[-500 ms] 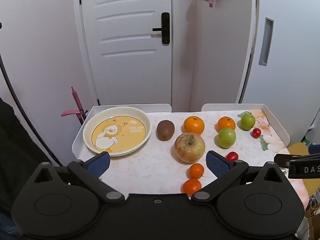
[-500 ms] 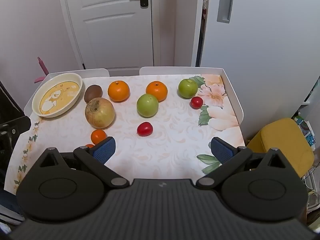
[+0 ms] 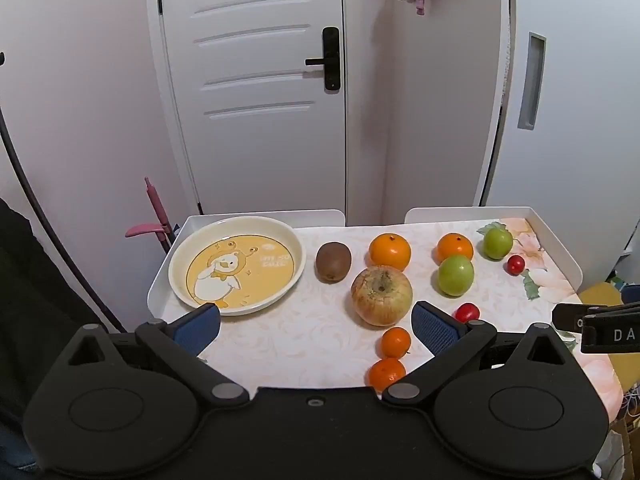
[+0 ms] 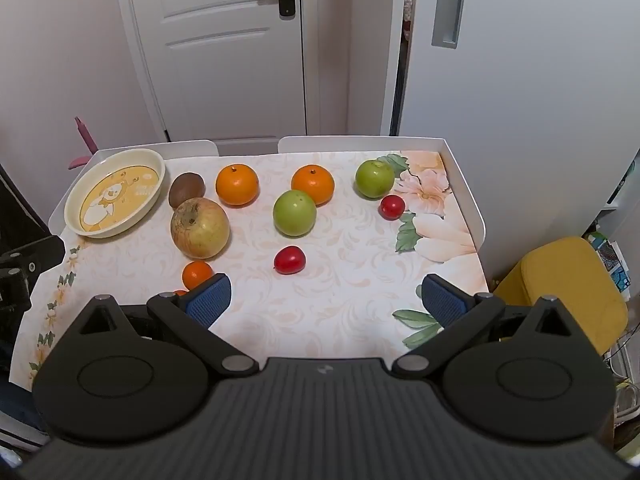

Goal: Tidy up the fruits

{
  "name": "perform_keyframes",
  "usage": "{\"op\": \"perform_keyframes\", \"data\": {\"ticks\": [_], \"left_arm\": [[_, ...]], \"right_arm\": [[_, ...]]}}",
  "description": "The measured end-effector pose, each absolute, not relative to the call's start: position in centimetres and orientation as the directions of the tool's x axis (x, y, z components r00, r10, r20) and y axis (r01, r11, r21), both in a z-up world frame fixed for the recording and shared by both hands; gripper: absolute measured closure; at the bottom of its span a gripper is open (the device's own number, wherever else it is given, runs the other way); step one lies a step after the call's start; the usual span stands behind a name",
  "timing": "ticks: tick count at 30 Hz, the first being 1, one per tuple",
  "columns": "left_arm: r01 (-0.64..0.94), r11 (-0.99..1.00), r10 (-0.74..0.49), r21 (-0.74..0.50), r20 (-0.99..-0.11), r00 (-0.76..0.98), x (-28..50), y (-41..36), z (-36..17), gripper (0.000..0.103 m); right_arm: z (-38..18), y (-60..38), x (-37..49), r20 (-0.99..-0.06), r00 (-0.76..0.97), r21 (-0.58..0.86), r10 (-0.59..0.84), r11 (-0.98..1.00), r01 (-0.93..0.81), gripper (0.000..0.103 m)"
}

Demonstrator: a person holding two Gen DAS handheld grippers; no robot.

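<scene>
Fruit lies scattered across a floral-covered tabletop (image 4: 344, 312) with a raised white rim, in front of a white panelled door (image 3: 256, 92). At the far left corner sits a cream plate (image 3: 298, 254) printed with a cartoon duck, holding no fruit. Just right of it rests a brown kiwi (image 3: 333, 261), then two oranges (image 3: 389, 251) (image 3: 455, 247) along the back, with a green apple (image 3: 497, 243) beyond them near the right rim. A second green apple (image 3: 455, 275) sits just in front of the right-hand orange. A large yellowish, blotched apple (image 3: 381, 295) lies near the middle, and two small tangerines (image 3: 395, 342) (image 3: 386, 373) sit in front of it, close to the near edge. One cherry tomato (image 4: 290, 259) lies alone in the open middle, another (image 4: 392, 207) beside the far green apple.

The left tool (image 3: 316, 326) hangs over the near edge with its blue-padded fingers spread wide, nothing between them. The right tool (image 4: 326, 304) hovers likewise above the near right part of the tabletop, fingers spread wide and holding nothing. A yellow seat (image 4: 568, 284) stands off the right side.
</scene>
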State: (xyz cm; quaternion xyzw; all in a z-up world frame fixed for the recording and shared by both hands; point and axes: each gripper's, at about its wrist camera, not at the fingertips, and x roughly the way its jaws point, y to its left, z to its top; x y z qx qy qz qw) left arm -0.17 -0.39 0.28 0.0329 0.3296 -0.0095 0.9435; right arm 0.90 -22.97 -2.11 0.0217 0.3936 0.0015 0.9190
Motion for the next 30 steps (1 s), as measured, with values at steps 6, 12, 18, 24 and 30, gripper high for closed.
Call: {"op": "perform_keyframes", "data": {"ticks": [6,12,18,24,30], "left_arm": [[0.041,0.998,0.003,0.057,-0.620,0.784,-0.29,-0.36,0.32,0.000],[0.040,0.997,0.006,0.061,-0.618,0.786,-0.34,-0.53,0.34,0.000],[0.043,0.997,0.006,0.065,-0.615,0.788,-0.29,-0.81,0.45,0.000],[0.040,0.997,0.008,0.065,-0.612,0.791,-0.27,-0.91,0.49,0.000],[0.041,0.997,0.007,0.065,-0.606,0.795,-0.17,-0.89,0.42,0.000]], "right_arm": [[-2.15,-23.39,1.04,-0.723,0.691,0.042,0.022,0.999,0.013,0.000],[-2.15,-23.40,1.02,-0.722,0.691,0.042,0.022,0.999,0.013,0.000],[-2.14,-23.44,1.07,-0.722,0.692,0.041,0.021,0.999,0.012,0.000],[-2.14,-23.47,1.11,-0.722,0.691,0.043,0.023,0.999,0.012,0.000],[-2.03,-23.60,1.26,-0.722,0.691,0.045,0.024,0.999,0.013,0.000]]}}
